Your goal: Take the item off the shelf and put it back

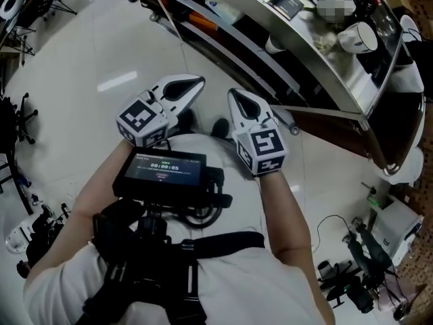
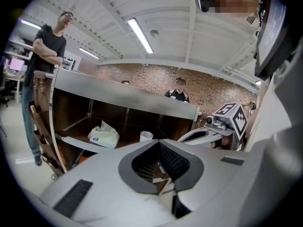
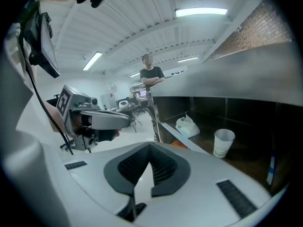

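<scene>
Just past the chest screen [image 1: 162,168], left gripper [image 1: 196,83] and right gripper [image 1: 235,99] are both pinched shut on nothing, well short of the shelf [image 2: 123,96], where the paper cup [image 3: 223,142] and tissue pack [image 2: 104,136] sit untouched, so I'd say nothing's been taken yet.

Workshop-lab: strip lights [image 2: 139,35], brick wall [image 2: 151,79], cabled equipment [image 1: 355,276] strewn on floor [image 1: 88,59].

Lighting: bright and even, from ceiling strip lights [image 2: 140,35]. Their reflections glared as white patches on the glossy floor [image 1: 116,81]. The shelf [image 2: 109,115] interior lay dim, in its own shadow. Both gripper views showed strong fisheye bending and black vignetted corners, and their distant background was slightly soft.
</scene>
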`<action>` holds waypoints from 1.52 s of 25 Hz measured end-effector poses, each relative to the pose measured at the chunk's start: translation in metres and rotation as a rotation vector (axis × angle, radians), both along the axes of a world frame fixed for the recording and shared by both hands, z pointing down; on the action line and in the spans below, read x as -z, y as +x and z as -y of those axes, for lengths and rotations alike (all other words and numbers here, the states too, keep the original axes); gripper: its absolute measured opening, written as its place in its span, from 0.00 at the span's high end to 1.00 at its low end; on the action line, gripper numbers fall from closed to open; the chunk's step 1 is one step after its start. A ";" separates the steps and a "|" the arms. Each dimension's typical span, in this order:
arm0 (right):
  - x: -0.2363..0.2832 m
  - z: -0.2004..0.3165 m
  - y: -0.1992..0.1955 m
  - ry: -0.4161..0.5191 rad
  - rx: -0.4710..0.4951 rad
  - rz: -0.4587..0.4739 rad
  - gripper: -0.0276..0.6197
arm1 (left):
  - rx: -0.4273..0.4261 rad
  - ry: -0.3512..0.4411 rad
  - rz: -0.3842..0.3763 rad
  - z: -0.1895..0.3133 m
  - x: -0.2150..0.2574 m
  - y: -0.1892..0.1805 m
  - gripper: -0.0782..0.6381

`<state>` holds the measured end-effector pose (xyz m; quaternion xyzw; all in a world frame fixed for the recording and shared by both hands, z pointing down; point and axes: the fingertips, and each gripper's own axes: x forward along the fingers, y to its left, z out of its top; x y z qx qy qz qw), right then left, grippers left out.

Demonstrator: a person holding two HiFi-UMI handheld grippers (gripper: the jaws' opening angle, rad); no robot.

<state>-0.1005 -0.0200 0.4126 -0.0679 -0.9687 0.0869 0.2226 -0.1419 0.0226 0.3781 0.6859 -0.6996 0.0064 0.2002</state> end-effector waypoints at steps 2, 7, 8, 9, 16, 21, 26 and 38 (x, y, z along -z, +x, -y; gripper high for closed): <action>0.004 0.002 -0.005 0.012 -0.029 -0.004 0.95 | -0.016 0.012 0.002 -0.003 -0.002 -0.011 0.89; 0.011 0.021 -0.014 0.090 -0.102 -0.017 0.95 | -0.016 0.043 0.015 -0.003 -0.002 -0.039 0.89; 0.011 0.027 -0.014 0.120 -0.117 -0.025 0.95 | -0.016 0.051 0.013 -0.002 0.000 -0.043 0.89; 0.010 0.033 -0.014 0.147 -0.134 -0.035 0.95 | -0.018 0.055 0.014 -0.001 0.001 -0.045 0.89; 0.005 0.051 0.004 0.175 -0.234 -0.078 0.95 | -0.103 0.032 0.038 0.011 -0.005 -0.034 0.89; 0.001 0.041 0.014 0.135 -0.280 -0.067 0.95 | -0.169 -0.036 0.243 0.046 -0.019 -0.036 0.88; -0.009 0.055 0.052 0.047 -0.435 -0.058 0.95 | -0.375 -0.125 0.526 0.112 -0.053 -0.017 0.79; -0.036 0.075 0.155 -0.093 -0.827 -0.045 0.95 | -0.631 -0.437 1.198 0.219 -0.137 -0.025 0.66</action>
